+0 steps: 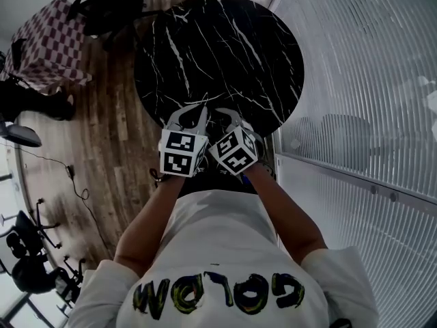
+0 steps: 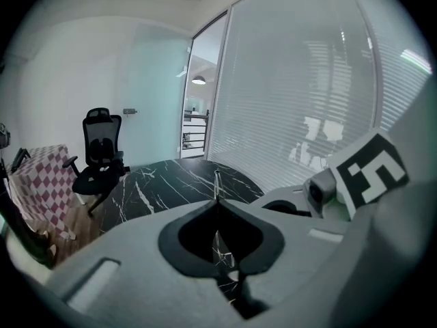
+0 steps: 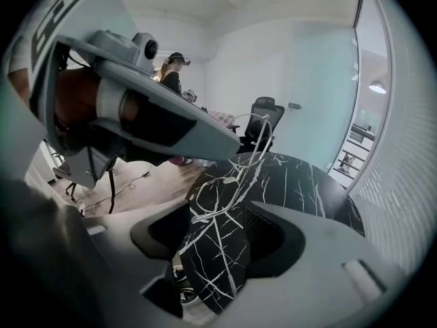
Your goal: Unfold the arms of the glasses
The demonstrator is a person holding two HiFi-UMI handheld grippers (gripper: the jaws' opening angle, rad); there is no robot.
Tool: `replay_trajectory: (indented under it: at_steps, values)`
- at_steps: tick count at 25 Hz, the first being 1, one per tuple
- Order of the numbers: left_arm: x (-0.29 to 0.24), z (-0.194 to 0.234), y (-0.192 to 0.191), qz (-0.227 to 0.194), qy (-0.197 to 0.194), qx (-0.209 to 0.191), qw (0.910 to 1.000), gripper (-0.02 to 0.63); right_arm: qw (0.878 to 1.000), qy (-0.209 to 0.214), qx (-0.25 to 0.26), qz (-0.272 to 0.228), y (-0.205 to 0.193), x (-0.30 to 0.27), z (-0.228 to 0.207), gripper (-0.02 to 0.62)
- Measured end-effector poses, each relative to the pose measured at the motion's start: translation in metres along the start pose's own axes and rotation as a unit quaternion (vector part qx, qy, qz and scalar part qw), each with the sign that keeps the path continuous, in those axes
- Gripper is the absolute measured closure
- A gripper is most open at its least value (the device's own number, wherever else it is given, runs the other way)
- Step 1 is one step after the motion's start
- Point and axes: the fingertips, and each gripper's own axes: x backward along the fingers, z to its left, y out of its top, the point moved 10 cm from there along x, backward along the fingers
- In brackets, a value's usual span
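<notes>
Jaws, left: pressed together on the left gripper (image 2: 217, 202), pinching what looks like the thin wire glasses (image 2: 217, 183), which rise edge-on from the seam.
Jaws, right: spread wide on the right gripper (image 3: 218, 214), pressing on nothing. A wire arm (image 3: 256, 149) crosses just ahead of the gap.
Below both jaws: the near rim of the black marble table (image 1: 225, 46).
Risk: closing askew or swinging too hard could bend the wire arm. The narrow left pinch could let the frame twist free and fall past the rim.
Containers: none in view.
</notes>
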Motion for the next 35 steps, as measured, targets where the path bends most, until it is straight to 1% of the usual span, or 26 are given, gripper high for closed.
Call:
replay_trajectory:
  at_steps: [5, 10, 13, 17, 22, 35]
  values:
    - [-0.001, 0.002, -0.003, -0.003, 0.000, 0.008, 1.0000, 0.606, 1.000, -0.002, 0.009, 0.002, -0.004, -0.006, 0.004, 0.296]
    - [-0.002, 0.003, -0.004, 0.000, -0.007, 0.017, 0.9998, 0.606, 1.000, -0.004, 0.027, 0.016, -0.010, -0.010, 0.006, 0.299]
    - [0.000, 0.005, -0.005, 0.003, -0.012, 0.023, 0.9997, 0.606, 0.999, -0.014, 0.039, 0.020, -0.011, -0.009, 0.004, 0.321]
    - [0.003, 0.006, -0.005, 0.004, -0.014, 0.025, 0.9996, 0.606, 0.999, -0.022, 0.042, 0.026, -0.013, -0.007, 0.002, 0.339]
    - [0.002, 0.004, -0.005, 0.004, -0.012, 0.015, 0.9998, 0.606, 0.998, -0.030, 0.049, 0.028, -0.016, -0.005, 0.002, 0.365]
    - [0.003, 0.010, -0.007, 0.018, -0.001, -0.003, 0.9998, 0.606, 0.997, -0.039, 0.057, 0.036, -0.024, 0.004, -0.001, 0.470]
